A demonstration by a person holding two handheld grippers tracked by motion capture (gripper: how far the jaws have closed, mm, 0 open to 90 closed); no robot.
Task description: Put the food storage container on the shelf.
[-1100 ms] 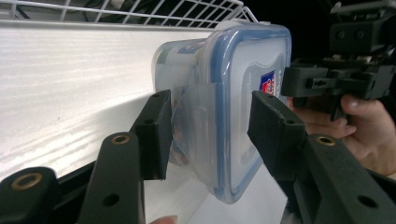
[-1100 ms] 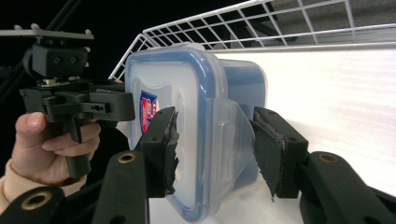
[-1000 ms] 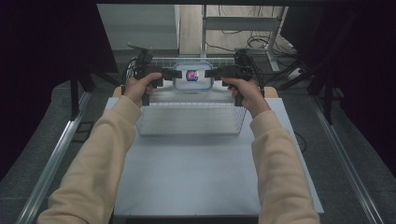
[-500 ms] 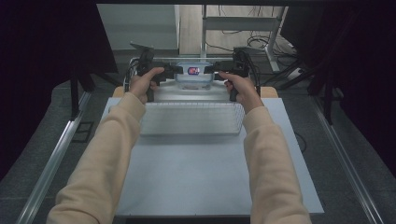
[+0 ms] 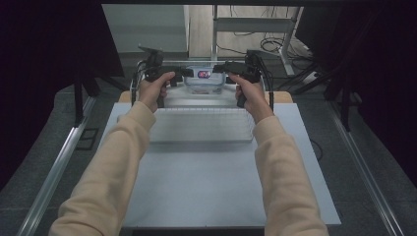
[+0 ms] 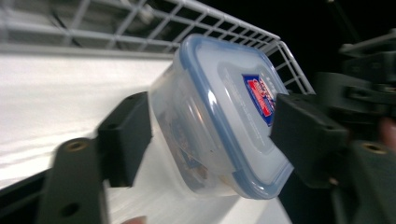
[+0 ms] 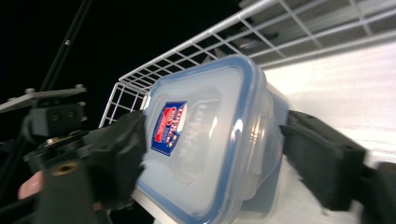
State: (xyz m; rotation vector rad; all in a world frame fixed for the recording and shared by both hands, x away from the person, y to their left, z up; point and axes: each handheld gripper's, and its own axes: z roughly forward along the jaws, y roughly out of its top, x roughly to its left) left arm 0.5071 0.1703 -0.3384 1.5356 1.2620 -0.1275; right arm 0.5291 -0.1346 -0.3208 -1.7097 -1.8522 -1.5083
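Note:
A clear plastic container (image 5: 202,80) with a blue-rimmed lid and a red and blue label hangs in the air at the table's far end. My left gripper (image 5: 189,74) holds it from the left and my right gripper (image 5: 220,72) from the right. In the left gripper view the container (image 6: 219,116) is tilted between the black jaws of the left gripper (image 6: 215,135), one on its side wall, one on the lid. In the right gripper view the container (image 7: 210,140) is clamped the same way by the right gripper (image 7: 219,158).
A white wire rack (image 5: 201,125) lies on the pale mat (image 5: 211,187) just below my hands. A white wire grid (image 6: 140,23) rises behind the container. Dark curtains and metal rails flank the table; cables lie on the floor beyond.
Both hands have pushed forward and slightly up, carrying the container farther from the person, past the far edge of the wire rack. Both grips stay the same.

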